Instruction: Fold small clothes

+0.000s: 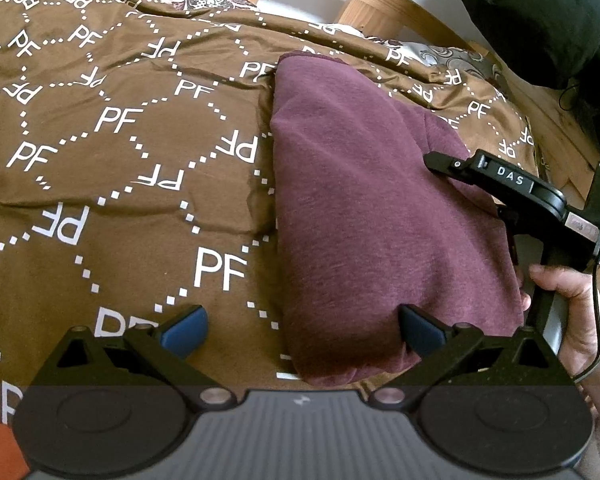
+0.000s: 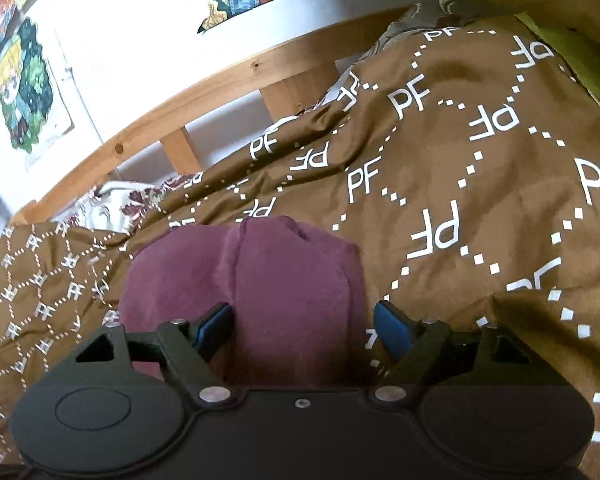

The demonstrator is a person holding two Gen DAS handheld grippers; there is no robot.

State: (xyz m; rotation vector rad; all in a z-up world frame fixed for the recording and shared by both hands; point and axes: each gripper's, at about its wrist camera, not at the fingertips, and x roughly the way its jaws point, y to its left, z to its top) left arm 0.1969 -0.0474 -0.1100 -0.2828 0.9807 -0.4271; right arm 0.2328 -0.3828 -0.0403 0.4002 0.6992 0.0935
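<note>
Maroon garment (image 1: pixel 372 208) lies folded on the brown bedspread (image 1: pixel 120 152); left tool (image 1: pixel 302 330) and right tool (image 2: pixel 302 326) both gape, gripping nothing.

Folded maroon knit garment (image 1: pixel 380 216): soft, matt, heathered. Brown printed cotton bedspread (image 1: pixel 140 184): smooth, creased. Pale wooden bed frame (image 2: pixel 204 92): knotty, satin finish.

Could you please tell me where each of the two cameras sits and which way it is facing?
Left wrist: on the left gripper, angled down over the maroon garment; shows its open jaws, the right gripper and a hand.
Right wrist: on the right gripper, facing the wooden bed rail; open jaws straddle the garment.
Shared: garment, brown bedspread.
</note>
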